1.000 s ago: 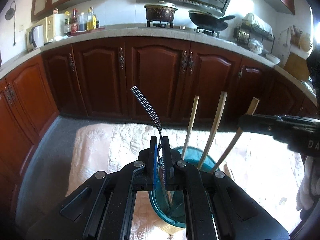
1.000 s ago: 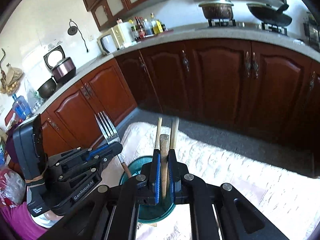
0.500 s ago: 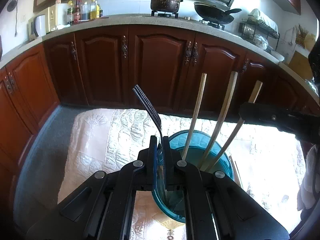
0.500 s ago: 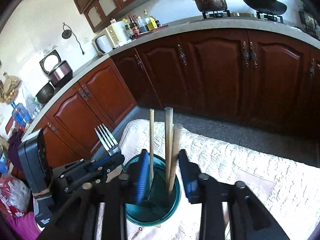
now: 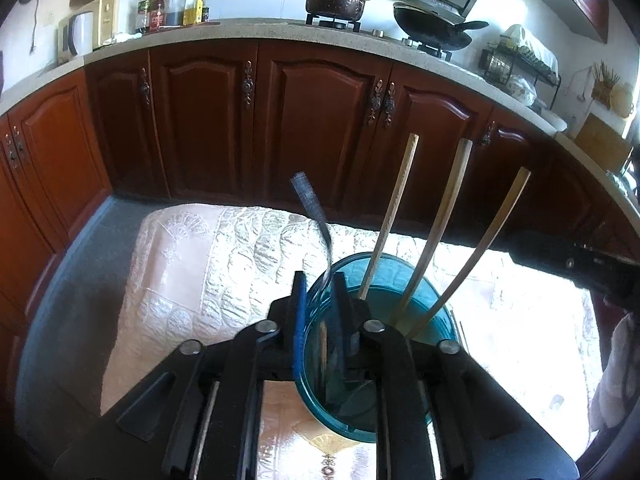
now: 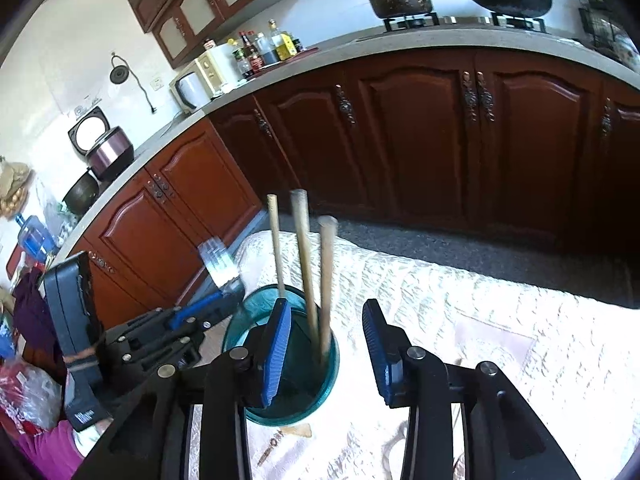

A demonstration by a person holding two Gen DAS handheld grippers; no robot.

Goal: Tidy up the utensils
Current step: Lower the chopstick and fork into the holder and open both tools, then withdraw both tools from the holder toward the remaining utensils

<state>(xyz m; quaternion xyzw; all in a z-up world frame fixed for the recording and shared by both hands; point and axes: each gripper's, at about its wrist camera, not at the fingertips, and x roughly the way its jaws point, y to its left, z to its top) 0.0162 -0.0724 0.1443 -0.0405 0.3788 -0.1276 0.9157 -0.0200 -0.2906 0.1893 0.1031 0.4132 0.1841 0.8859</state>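
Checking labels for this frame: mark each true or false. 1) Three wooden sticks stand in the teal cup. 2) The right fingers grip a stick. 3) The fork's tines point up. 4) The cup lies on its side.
1) True: three wooden sticks stand in the teal cup.
2) False: the right gripper has just been opening; its fingers stand apart, touching no stick.
3) True: the fork has its tines up, handle between the left gripper fingers.
4) False: it stands upright on the tablecloth.
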